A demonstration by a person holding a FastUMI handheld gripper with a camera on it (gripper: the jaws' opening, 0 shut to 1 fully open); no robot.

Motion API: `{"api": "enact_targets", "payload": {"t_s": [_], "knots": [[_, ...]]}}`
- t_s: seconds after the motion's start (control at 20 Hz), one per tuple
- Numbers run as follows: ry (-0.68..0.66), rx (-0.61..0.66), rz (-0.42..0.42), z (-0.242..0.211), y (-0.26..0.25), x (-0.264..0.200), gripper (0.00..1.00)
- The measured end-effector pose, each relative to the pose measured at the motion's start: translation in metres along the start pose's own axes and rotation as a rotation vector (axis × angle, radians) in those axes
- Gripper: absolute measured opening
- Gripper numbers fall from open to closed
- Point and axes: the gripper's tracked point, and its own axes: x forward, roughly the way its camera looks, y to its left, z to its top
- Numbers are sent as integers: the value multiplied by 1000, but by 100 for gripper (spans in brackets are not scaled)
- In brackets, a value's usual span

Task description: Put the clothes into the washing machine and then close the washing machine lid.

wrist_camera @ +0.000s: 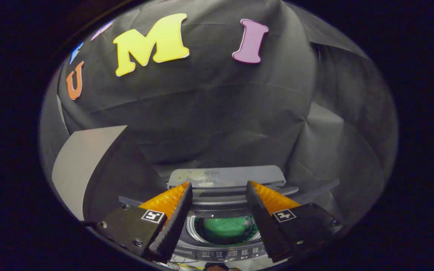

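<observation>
A small grey washing machine (pixel 220 251) stands below and just ahead of my fingers, seen from above. Its lid (pixel 226 177) is raised and folded back behind the drum opening. Green clothes (pixel 225 229) lie inside the round drum, showing in the gap between my two fingers. My gripper (pixel 219 188) hovers above the machine, open, with nothing between its fingers. The fingers hide the left and right parts of the machine's top. The control panel with small buttons runs along the machine's near edge.
Black cloth walls rise behind and to the right of the machine. A pale grey panel (pixel 81 165) leans at the left against the cloth. Some cables lie in front of the machine's near edge.
</observation>
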Motion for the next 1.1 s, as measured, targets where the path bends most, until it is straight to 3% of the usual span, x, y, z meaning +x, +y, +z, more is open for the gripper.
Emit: {"api": "enact_targets", "payload": {"t_s": [0.15, 0.4, 1.1], "knots": [[40, 41, 17, -32, 8, -18, 91], [-22, 14, 17, -49, 25, -73, 91], [-496, -93, 36, -26, 26, -312, 95]]}}
